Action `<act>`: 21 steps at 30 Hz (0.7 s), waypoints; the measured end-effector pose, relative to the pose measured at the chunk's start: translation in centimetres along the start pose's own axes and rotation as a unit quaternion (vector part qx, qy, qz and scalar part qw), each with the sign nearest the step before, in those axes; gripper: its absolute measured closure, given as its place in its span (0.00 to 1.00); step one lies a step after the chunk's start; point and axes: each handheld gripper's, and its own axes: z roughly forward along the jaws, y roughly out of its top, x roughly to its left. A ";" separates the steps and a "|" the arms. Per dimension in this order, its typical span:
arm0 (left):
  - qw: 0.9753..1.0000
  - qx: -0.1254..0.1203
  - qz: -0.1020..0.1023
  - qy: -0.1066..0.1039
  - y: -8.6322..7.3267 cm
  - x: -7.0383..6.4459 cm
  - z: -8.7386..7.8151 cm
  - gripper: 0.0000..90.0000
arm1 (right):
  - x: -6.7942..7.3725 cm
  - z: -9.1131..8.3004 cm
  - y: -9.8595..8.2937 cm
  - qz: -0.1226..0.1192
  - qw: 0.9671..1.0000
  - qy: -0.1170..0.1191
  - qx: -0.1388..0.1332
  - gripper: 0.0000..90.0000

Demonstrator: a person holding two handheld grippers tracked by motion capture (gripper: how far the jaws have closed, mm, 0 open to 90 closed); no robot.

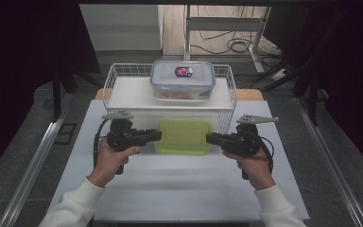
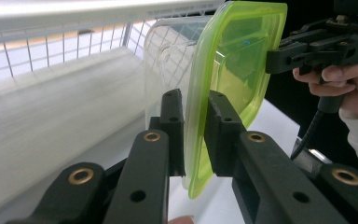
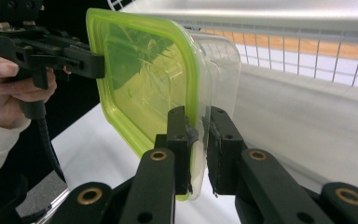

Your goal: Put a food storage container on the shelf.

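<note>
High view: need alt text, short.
Two hand-held grippers, the left gripper and the right gripper, clamp opposite short ends of a green-lidded container over a white table. Behind it, a white wire basket holds a blue-rimmed clear container.

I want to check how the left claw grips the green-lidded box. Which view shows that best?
The left gripper view: the left claw has its jaws closed on the rim of the clear plastic box with the green lid. The high view shows the box from above, grip hidden. The right gripper view shows that claw far off.
</note>
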 end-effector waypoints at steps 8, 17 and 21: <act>1.000 -0.004 0.011 0.005 2.3 0.2 -0.3 0.88 | 0.1 -0.3 2.0 -0.010 1.000 -0.008 -0.005 0.89; 1.000 -0.010 0.016 0.008 4.3 0.4 -0.8 0.88 | 0.3 -0.5 4.4 -0.020 1.000 -0.013 -0.011 0.89; 1.000 -0.011 0.014 0.006 5.3 0.7 -1.0 0.88 | 0.2 -0.5 5.4 -0.021 1.000 -0.012 -0.014 0.89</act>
